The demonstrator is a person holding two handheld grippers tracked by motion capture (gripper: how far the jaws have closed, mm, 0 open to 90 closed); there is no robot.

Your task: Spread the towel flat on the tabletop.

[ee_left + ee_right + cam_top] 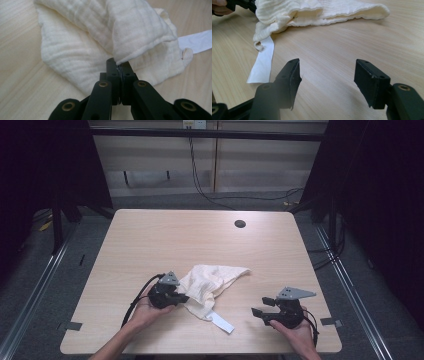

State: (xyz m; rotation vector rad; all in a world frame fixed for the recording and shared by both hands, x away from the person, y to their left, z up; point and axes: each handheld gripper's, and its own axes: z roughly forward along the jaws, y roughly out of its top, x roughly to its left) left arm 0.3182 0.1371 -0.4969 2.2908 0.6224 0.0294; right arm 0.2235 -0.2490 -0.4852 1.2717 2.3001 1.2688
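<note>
A crumpled cream cloth (210, 282) lies near the table's front middle, with a white label strip (221, 322) sticking out toward the front. My left gripper (184, 296) is at the cloth's left side, and its jaws are shut on a folded hem of the cloth (140, 32), which drapes over the fingertips (111, 63). My right gripper (264, 306) rests low at the front right, apart from the cloth, its jaws wide open with bare table between them. The right gripper view looks across the wood at the cloth (317, 11) and its label (262, 63).
The pale wooden table (150, 240) has a dark round cable hole (240, 224) near its far edge. Metal rails run along the floor on both sides, and cables trail across the floor behind the table.
</note>
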